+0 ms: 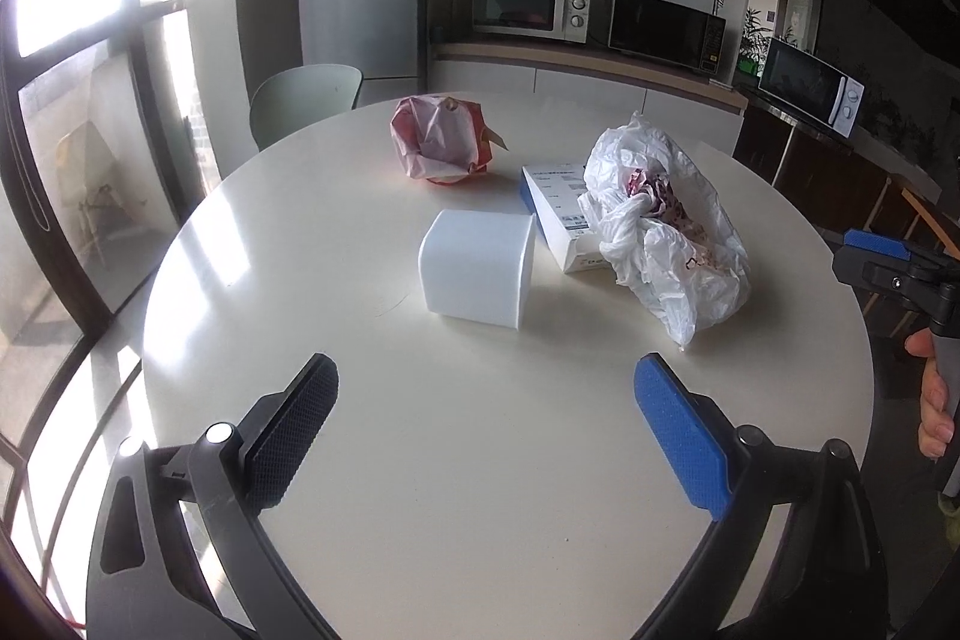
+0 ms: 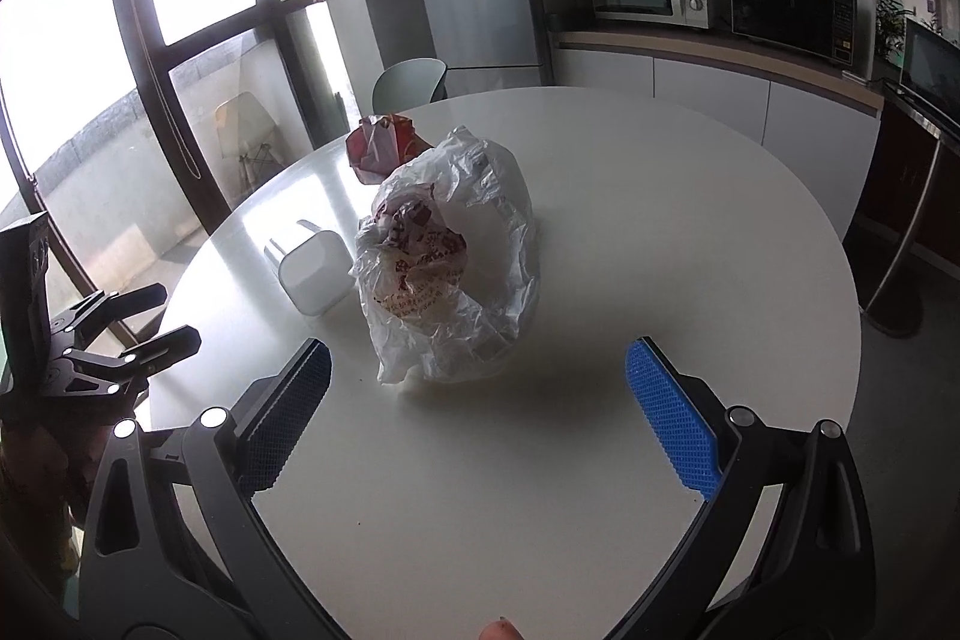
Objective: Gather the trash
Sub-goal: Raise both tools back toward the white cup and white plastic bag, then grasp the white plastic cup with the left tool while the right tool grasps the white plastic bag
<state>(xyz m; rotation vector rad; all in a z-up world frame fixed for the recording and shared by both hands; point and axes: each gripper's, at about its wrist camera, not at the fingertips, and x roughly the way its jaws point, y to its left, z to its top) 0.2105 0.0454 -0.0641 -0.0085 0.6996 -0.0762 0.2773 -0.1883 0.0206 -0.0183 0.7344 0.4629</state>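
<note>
Left wrist view shows our left gripper (image 1: 486,382) with its jaws spread wide and holding nothing, over the near part of the round white table (image 1: 336,460). The right gripper (image 2: 480,370) is likewise spread and empty, facing the crumpled white plastic bag (image 2: 456,256) with printed wrappers inside. A crumpled red paper bag (image 1: 441,142) sits farther back, a white tissue pack (image 1: 477,274) in the middle, and a flat white-and-blue box (image 1: 561,214) partly under the plastic bag. We think the main risk is pinching only a loose fold of the thin plastic, so the bag tips and spills its wrappers. Dragging it could also shove the box. Whether the bag's mouth faces us is hard to tell.
</note>
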